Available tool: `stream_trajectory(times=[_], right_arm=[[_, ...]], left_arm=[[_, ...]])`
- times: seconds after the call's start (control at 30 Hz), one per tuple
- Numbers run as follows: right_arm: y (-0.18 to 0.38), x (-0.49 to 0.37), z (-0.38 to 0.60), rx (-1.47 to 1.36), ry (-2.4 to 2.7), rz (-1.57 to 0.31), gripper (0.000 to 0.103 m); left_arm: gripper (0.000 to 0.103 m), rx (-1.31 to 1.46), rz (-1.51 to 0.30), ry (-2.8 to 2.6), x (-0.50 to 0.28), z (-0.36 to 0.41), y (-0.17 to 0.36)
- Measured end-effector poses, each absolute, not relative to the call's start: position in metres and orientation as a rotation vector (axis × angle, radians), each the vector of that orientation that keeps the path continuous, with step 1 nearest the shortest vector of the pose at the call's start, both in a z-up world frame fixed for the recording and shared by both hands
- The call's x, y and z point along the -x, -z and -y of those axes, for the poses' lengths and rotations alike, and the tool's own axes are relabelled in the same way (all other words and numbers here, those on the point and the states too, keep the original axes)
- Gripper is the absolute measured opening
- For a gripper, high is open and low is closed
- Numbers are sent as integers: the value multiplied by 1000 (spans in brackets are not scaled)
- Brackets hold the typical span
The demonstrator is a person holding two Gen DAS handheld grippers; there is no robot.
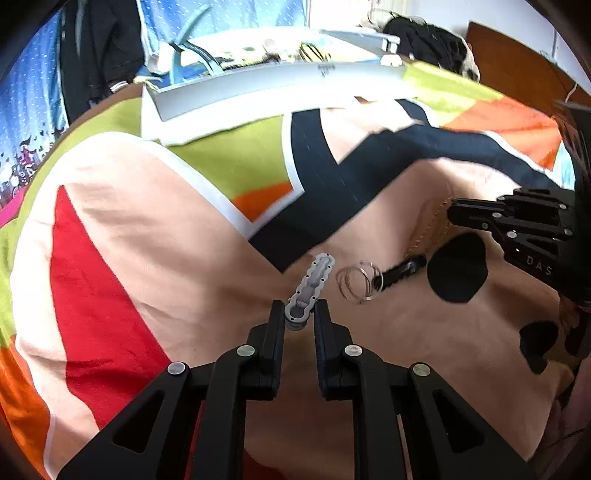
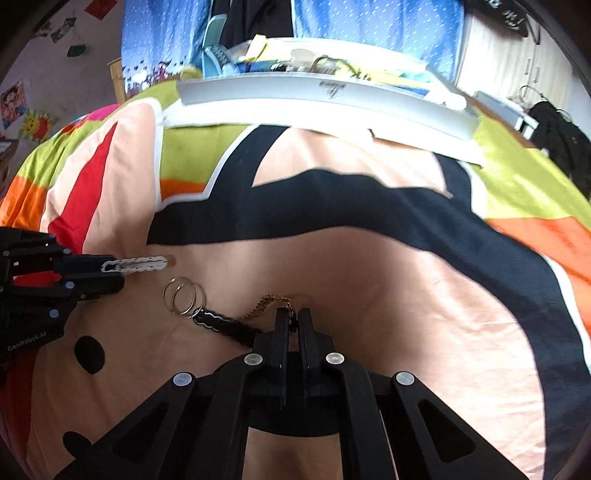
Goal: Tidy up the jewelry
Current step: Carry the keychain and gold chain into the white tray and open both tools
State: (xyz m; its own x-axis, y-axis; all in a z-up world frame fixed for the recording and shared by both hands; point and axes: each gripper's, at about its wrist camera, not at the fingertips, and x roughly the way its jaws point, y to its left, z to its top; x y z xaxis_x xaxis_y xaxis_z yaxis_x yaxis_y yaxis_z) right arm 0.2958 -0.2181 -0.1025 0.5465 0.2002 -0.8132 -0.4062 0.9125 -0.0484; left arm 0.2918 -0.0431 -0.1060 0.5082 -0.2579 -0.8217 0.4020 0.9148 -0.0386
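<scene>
Grey hair clip (image 1: 309,291) pointing away, up-right

- Bedspread (image 1: 155,229): peach ground with bold patches of red, lime green, orange and navy, white-edged, plus black blobs.
- Hair clip (image 1: 312,286): pale grey, scalloped edge.
- Second clip (image 2: 221,325): black, wavy white stripe.
- Rings (image 2: 183,296): silver.
- Chain (image 2: 264,304): gold.
- Tray (image 2: 325,98): white.
- Curtain (image 2: 369,22): blue, white dots.
</scene>
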Motion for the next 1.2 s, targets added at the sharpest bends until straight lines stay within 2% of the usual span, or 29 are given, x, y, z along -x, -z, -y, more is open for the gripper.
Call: stream_trajectory(times=[0.57, 0.93, 1.2], right_arm=[[40, -291, 223, 132, -326, -682, 5], [6, -350, 240, -35, -359, -503, 5], [-20, -411, 265, -163, -352, -388, 5]], left_arm=[[12, 5, -805, 355, -319, 41, 56], [12, 99, -632, 331, -403, 65, -15], [12, 151, -638, 334, -482, 89, -22]])
